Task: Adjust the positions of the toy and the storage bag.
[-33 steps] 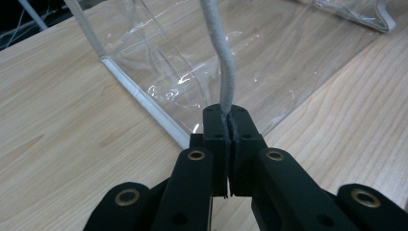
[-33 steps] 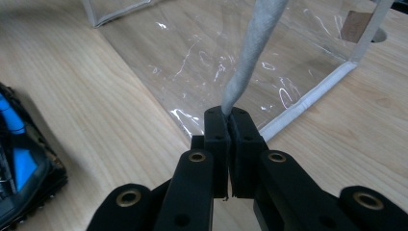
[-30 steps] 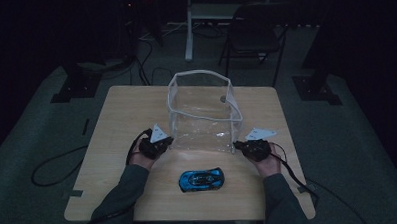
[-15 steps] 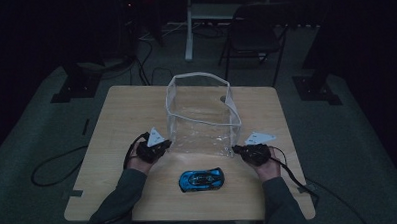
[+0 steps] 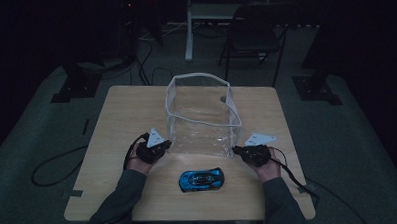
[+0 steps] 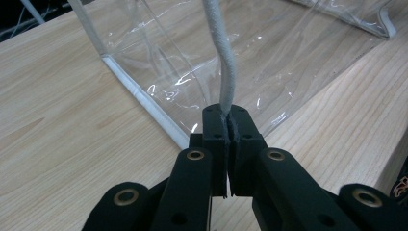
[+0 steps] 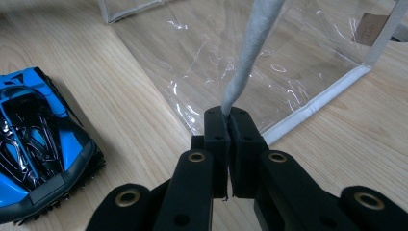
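Both grippers are clamped on the bag's white rim. Left gripper [image 6: 226,125] has jaws closed on the rim cord [image 6: 225,72] at the near-left corner; right gripper [image 7: 227,126] likewise on the near-right corner [image 7: 250,43]. In the high view, left gripper [image 5: 155,147] and right gripper [image 5: 250,152] flank the clear bag [image 5: 202,117], mouth up and held open on the table [image 5: 121,109]. Toy car [image 5: 201,180] sits on the table just toward the person from the bag, between the hands, long axis left-right. Looks slightly nearer the right gripper. Likely next: car goes in, which needs one gripper to let go.
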